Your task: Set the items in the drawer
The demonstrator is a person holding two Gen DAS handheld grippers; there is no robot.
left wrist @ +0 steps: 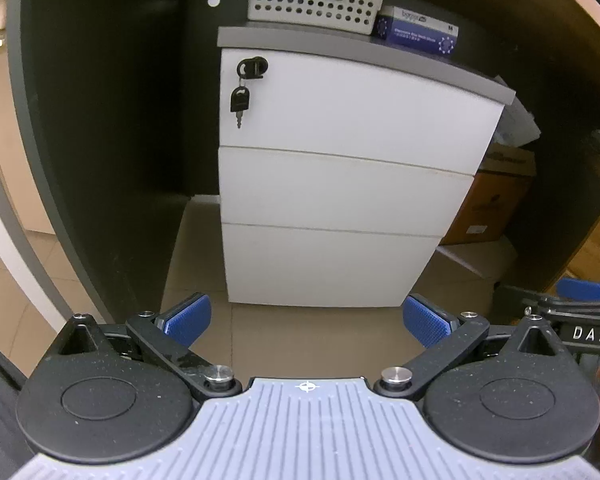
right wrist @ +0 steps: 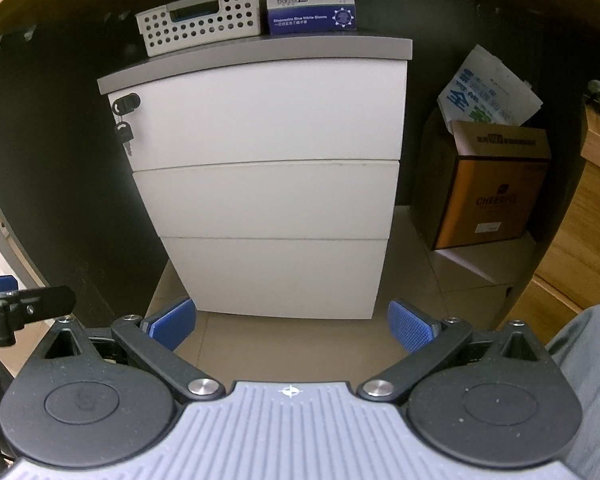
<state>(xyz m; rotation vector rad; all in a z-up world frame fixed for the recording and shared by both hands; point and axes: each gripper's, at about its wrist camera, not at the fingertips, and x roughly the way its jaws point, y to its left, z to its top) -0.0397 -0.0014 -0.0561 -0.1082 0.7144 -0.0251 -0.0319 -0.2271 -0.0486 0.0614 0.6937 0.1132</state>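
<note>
Facing white 3-drawer cabinet [left wrist: 340,184] under desk, all drawers shut. Sitting on cabinet top: perforated basket [left wrist: 314,0] w/ blue glove box [left wrist: 418,30] just beside it, to its right. Hanging from lock at top drawer's upper-left corner: keys [left wrist: 241,100]. Holding left gripper [left wrist: 307,320] wide open, nothing between blue pads [left wrist: 188,318], well short of cabinet, above tiled floor [left wrist: 300,332]. Holding right gripper [right wrist: 292,322] likewise spread wide & empty. Standing on floor right of cabinet: orange carton [right wrist: 496,188], w/ printed paper bag [right wrist: 488,88] behind it.
</note>
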